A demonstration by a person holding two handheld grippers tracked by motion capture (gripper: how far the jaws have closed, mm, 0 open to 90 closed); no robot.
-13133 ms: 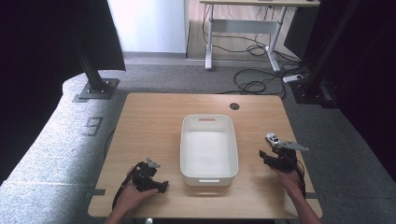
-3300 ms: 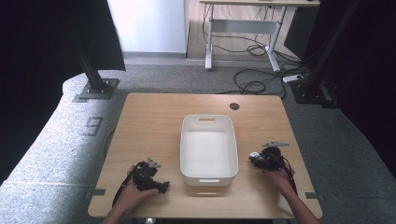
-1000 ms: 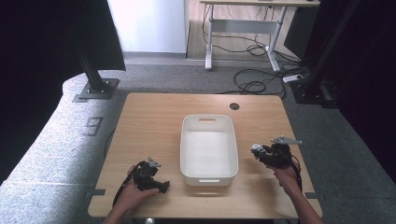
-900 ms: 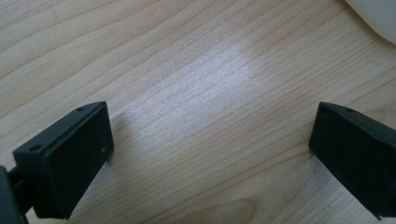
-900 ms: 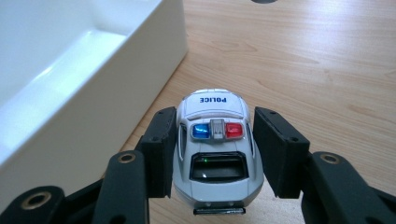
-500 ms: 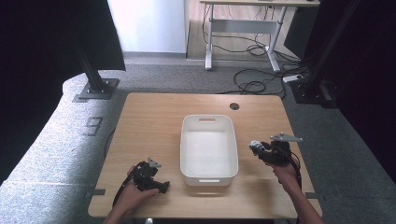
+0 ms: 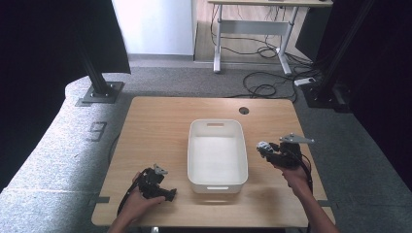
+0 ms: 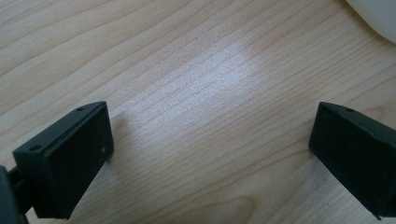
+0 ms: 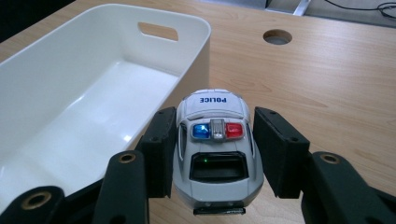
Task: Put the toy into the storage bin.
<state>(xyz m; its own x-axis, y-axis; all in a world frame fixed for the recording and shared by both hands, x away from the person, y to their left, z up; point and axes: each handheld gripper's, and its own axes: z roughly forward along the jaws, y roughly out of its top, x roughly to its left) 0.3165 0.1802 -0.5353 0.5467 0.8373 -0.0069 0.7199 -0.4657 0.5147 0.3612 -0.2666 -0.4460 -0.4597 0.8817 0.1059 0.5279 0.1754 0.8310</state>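
Observation:
My right gripper (image 9: 212, 149) is shut on a white toy police car (image 9: 214, 140) with blue and red roof lights, its pads pressing on the car's two sides. It holds the car (image 7: 265, 147) in the air just right of the white bin (image 7: 216, 127), beside the bin's right wall (image 9: 201, 56). The bin is empty inside. My left gripper (image 7: 170, 194) rests low on the wooden table (image 7: 155, 126) at the front left, and in the left gripper view its jaws stand wide apart with bare wood between them (image 8: 210, 140).
A round cable hole (image 7: 244, 110) sits near the table's far edge. A corner of the white bin (image 8: 378, 18) is close to the left gripper. Grey carpet, cables and a second desk (image 7: 262, 19) lie beyond the table.
The right gripper has risen a little with the toy car and drifted slightly toward the bin. The left gripper has stayed where it was.

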